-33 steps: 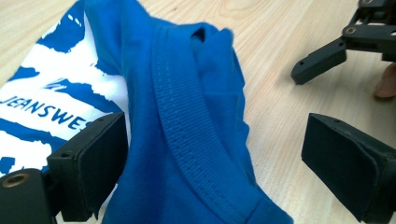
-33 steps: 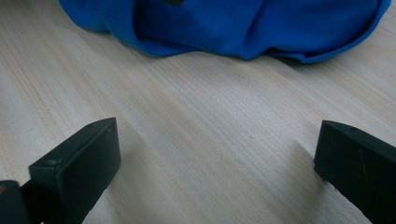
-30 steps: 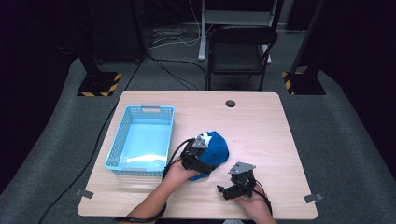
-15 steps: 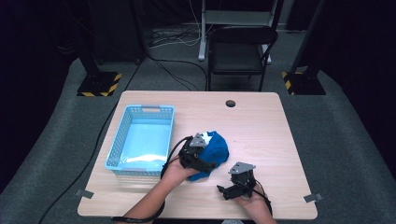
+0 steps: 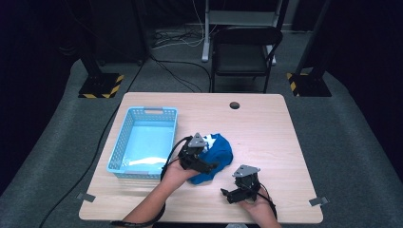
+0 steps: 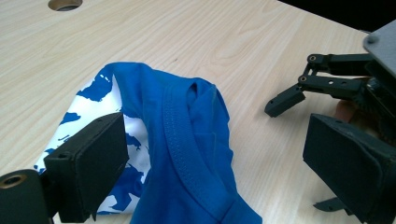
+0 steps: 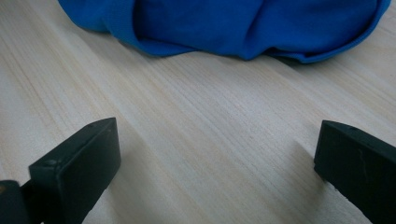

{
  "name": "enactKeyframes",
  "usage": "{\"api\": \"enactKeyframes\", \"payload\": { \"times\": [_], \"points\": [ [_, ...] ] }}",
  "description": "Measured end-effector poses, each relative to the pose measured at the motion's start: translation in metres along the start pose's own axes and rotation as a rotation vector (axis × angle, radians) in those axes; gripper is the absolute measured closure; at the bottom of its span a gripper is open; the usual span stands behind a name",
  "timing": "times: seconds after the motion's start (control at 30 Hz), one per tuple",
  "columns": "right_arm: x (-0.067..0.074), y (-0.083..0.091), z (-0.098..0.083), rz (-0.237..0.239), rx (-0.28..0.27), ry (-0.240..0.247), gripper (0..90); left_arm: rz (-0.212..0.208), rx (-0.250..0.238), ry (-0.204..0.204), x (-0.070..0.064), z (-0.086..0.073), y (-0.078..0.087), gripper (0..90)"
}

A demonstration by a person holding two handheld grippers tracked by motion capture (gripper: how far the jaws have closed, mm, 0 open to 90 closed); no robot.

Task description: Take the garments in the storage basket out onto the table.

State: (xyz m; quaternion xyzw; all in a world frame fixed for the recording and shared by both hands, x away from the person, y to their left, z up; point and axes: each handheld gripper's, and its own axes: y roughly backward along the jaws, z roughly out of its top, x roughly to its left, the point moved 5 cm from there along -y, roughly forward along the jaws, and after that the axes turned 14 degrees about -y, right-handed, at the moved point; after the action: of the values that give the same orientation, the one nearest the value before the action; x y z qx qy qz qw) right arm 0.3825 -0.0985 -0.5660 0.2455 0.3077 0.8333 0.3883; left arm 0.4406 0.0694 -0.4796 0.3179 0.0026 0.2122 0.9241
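A crumpled blue T-shirt (image 5: 219, 151) with a white-and-blue print lies in the middle of the wooden table (image 5: 266, 128). My left gripper (image 5: 208, 166) rests over the shirt's near-left side, open. In the left gripper view its jaws stand wide apart with the shirt's collar (image 6: 187, 140) between them. My right gripper (image 5: 226, 194) is low over bare wood, to the right and nearer than the shirt, open and pointing left. In the right gripper view the shirt's blue edge (image 7: 243, 23) lies beyond the jaws. One of its fingers (image 6: 286, 100) shows in the left gripper view.
A light blue mesh basket (image 5: 119, 145) stands on the table's left side, beside the shirt. A round cable hole (image 5: 234, 105) sits near the far edge. A black chair (image 5: 242, 52) stands behind the table. Bare wood lies to the right.
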Motion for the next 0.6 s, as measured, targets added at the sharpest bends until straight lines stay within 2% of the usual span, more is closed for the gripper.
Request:
{"api": "enactKeyframes", "payload": {
  "times": [0.17,0.3,0.6],
  "points": [
    [0.0,0.0,0.0,0.0,0.0,0.0,0.0,0.004,-0.01,-0.011,-0.002,0.0,0.009,6.0],
    [0.0,0.0,0.0,0.0,0.0,0.0,0.0,0.007,0.007,-0.037,-0.005,-0.004,0.014,6.1],
    [0.0,0.0,0.0,-0.002,-0.001,-0.002,0.0,0.025,-0.002,-0.027,-0.002,-0.013,0.025,6.2]
  ]
}}
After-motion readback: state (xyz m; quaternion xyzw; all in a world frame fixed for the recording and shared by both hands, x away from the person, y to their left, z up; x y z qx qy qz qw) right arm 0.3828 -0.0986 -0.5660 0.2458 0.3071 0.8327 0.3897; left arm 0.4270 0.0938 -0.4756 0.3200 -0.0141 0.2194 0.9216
